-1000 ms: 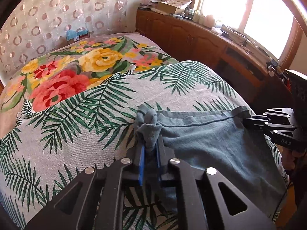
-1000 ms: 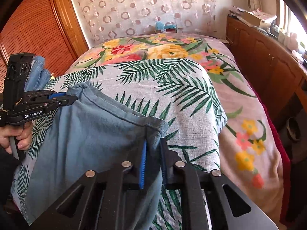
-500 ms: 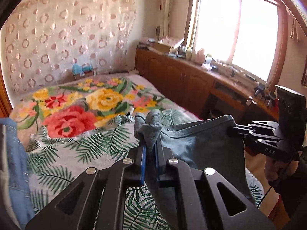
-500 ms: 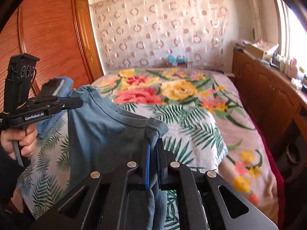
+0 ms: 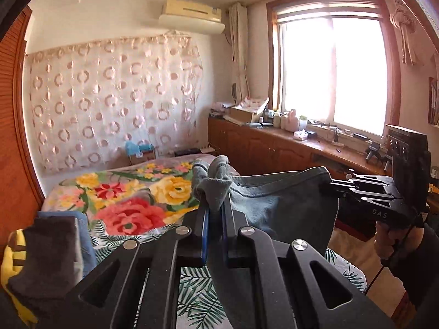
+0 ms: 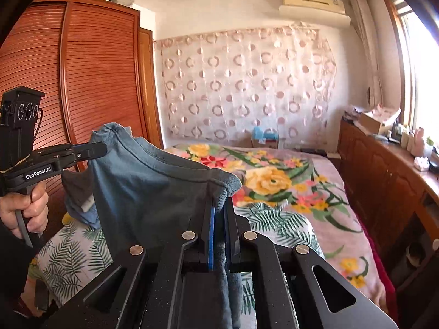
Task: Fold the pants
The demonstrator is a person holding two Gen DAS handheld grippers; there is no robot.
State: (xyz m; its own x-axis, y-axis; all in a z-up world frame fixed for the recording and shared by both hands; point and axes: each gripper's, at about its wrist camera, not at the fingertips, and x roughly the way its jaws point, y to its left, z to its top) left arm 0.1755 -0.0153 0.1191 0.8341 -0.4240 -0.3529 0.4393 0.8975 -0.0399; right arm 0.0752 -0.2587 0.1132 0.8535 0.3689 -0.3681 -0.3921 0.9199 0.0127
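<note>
1. My left gripper (image 5: 214,213) pinches one bunched waistband corner of the pants (image 5: 277,205); my right gripper (image 6: 219,213) pinches the other.
2. They hang between, soft, light, droopy; corners grip best.
3. Bed (image 6: 274,192) lies beyond.

Daylight floods in through the window (image 5: 333,71), which is blown out to white around two o'clock in the left wrist view and flares at the three o'clock edge of the right wrist view. The room is bright and fairly sharp. Fisheye bending curves the wardrobe (image 6: 71,82) and ceiling lines, and black vignette fills the corners.
</note>
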